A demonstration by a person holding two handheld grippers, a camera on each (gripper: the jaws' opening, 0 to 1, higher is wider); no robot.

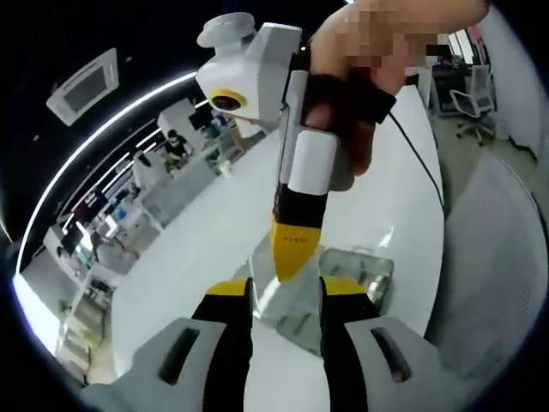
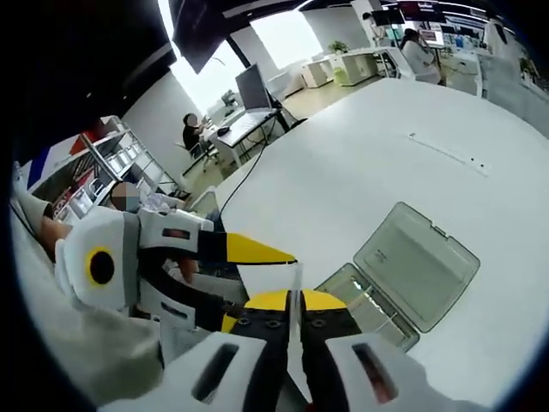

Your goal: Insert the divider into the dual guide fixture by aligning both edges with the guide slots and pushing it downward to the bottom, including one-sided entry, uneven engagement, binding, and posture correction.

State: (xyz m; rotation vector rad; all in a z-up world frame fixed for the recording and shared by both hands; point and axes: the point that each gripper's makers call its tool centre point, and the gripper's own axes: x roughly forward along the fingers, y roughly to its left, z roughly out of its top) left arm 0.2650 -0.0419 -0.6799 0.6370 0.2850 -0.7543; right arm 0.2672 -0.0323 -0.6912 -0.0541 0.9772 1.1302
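Gripping the divider (image 2: 273, 283), both tools hover above the open clear box (image 2: 403, 275)

We hold the left gripper (image 1: 286, 296) with jaws parted a little around a thin clear sheet. Our right gripper (image 2: 293, 311) has jaws pressed nearly together, pinching that sheet's edge; a hand (image 1: 360, 77) grips its handle.

White gripper bodies (image 1: 274, 60), black jaws tipped yellow, slotted white housings, black glove (image 1: 343, 90), black cable (image 1: 420, 154)
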